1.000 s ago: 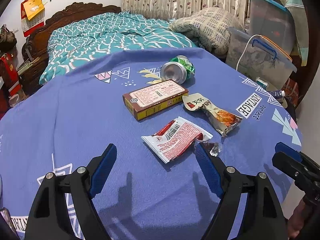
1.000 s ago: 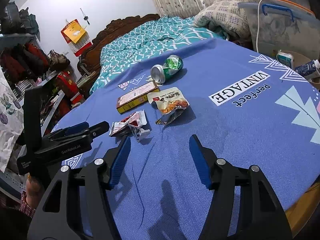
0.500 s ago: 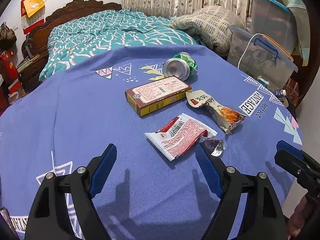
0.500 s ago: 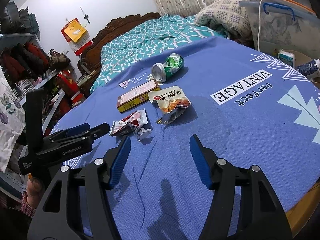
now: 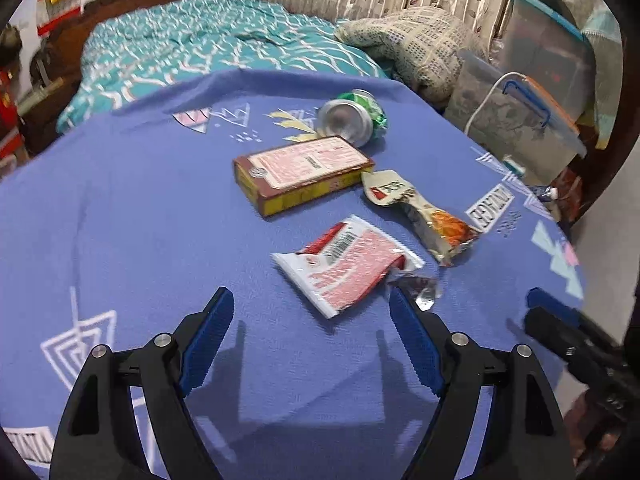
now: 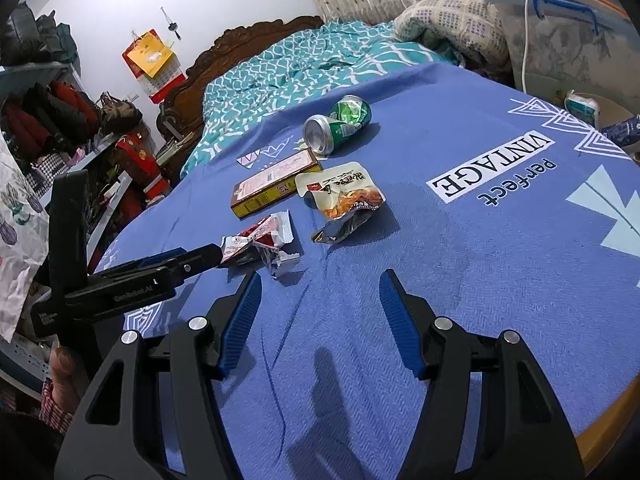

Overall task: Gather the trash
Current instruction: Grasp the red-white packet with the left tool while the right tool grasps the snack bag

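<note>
Trash lies on a blue tablecloth [image 5: 132, 216]: a red-and-white wrapper [image 5: 346, 266], a brown-and-yellow box [image 5: 302, 172], a cream snack pouch [image 5: 424, 214] and a crushed green can [image 5: 354, 116]. My left gripper [image 5: 310, 306] is open, just short of the wrapper, with its right finger beside a small foil scrap [image 5: 420, 290]. My right gripper [image 6: 318, 286] is open and empty above bare cloth, nearer than the wrapper [image 6: 262, 242], pouch [image 6: 344, 200], box [image 6: 274, 186] and can [image 6: 338, 124]. The left gripper [image 6: 168, 264] shows from the side there.
A bed with a teal quilt [image 5: 208, 48] lies beyond the table. Plastic storage bins [image 5: 520, 116] stand at the right. Shelves with bags and clothes [image 6: 60, 120] stand at the left. The table's edge [image 6: 608, 432] curves close at the right.
My left gripper has moved forward toward the red-and-white wrapper, which now sits closer to its fingers. The right gripper has barely moved. Both stay open.
</note>
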